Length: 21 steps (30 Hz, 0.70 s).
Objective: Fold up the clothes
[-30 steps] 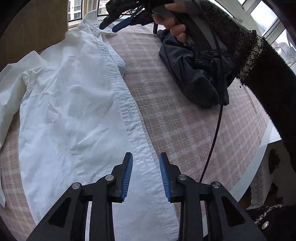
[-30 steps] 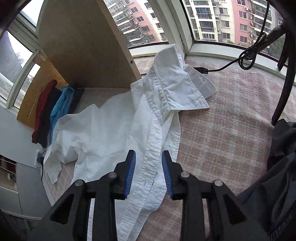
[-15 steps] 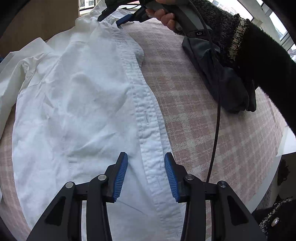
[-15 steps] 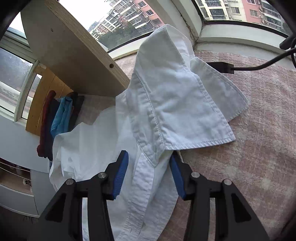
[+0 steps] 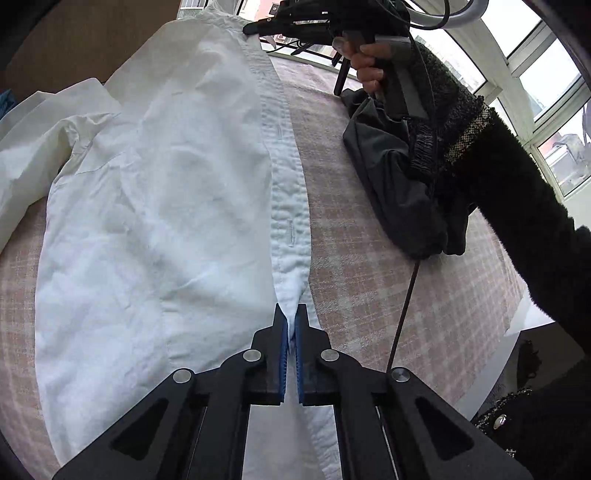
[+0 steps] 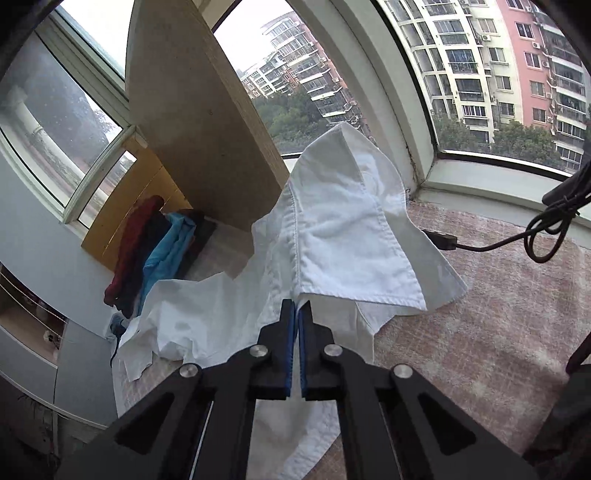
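Observation:
A white button-up shirt (image 5: pixel 155 206) lies spread on the pink checked tablecloth (image 5: pixel 362 280). My left gripper (image 5: pixel 291 314) is shut on the shirt's button placket low on the front edge, the cloth pinched between the blue pads. In the right wrist view my right gripper (image 6: pixel 297 308) is shut on the same white shirt (image 6: pixel 347 229) just below the collar, which stands lifted off the table. The right gripper (image 5: pixel 255 27), held by a hand in a dark sleeve, also shows at the top of the left wrist view, at the shirt's collar end.
A dark grey garment (image 5: pixel 399 184) lies bunched on the tablecloth right of the shirt. A black cable (image 6: pixel 517 236) runs along the window side. A wooden board (image 6: pixel 192 122) leans at the back, with red, black and blue clothes (image 6: pixel 159 254) stacked beside it. The table edge (image 5: pixel 517 328) is at right.
Both grippers went from open around the shirt's front edge to shut on it. The right gripper has raised the collar end, and the placket now runs taut between the two grips.

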Each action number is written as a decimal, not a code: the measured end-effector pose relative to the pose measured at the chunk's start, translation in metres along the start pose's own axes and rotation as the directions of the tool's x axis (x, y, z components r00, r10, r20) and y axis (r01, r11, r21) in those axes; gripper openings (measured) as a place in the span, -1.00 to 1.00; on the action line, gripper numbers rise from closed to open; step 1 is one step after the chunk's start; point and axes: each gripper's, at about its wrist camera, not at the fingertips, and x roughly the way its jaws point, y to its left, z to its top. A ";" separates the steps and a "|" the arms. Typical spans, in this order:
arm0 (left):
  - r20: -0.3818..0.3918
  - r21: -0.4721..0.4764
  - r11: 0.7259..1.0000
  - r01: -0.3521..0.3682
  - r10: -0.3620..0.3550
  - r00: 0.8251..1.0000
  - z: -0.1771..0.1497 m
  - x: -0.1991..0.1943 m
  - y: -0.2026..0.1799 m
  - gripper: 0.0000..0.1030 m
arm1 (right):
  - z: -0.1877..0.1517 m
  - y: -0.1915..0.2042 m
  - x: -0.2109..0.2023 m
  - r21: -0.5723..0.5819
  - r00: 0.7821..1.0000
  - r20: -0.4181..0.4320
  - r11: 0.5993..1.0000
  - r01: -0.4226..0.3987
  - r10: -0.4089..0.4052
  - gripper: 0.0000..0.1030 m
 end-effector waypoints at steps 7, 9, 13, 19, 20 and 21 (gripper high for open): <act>-0.146 0.011 0.998 -0.067 0.068 0.987 -0.001 0.028 -0.004 -0.73 | -0.021 -0.037 0.051 0.030 0.959 -0.199 0.976 0.214 -0.204 -0.64; -0.114 0.005 0.999 -0.051 0.051 0.992 -0.006 0.007 -0.006 -0.62 | -0.022 -0.035 0.037 0.013 0.956 -0.171 0.970 0.243 -0.238 -0.63; -0.041 -0.031 0.994 -0.108 0.107 0.993 -0.019 -0.047 0.008 -0.47 | -0.025 -0.006 -0.008 -0.053 0.973 -0.056 0.973 0.223 -0.225 -0.63; -0.027 -0.165 0.936 -0.311 0.311 0.950 -0.061 -0.090 0.079 -0.32 | -0.082 0.066 0.006 -0.143 0.984 -0.178 0.988 -0.056 0.030 -0.51; -0.028 -0.207 0.924 -0.322 0.323 0.946 -0.070 -0.092 0.093 -0.32 | -0.092 0.077 0.019 -0.161 0.976 -0.214 0.985 -0.067 0.031 -0.51; -0.029 -0.249 0.916 -0.314 0.317 0.948 -0.078 -0.090 0.104 -0.32 | -0.102 0.086 0.032 -0.188 0.970 -0.244 0.980 -0.063 0.016 -0.51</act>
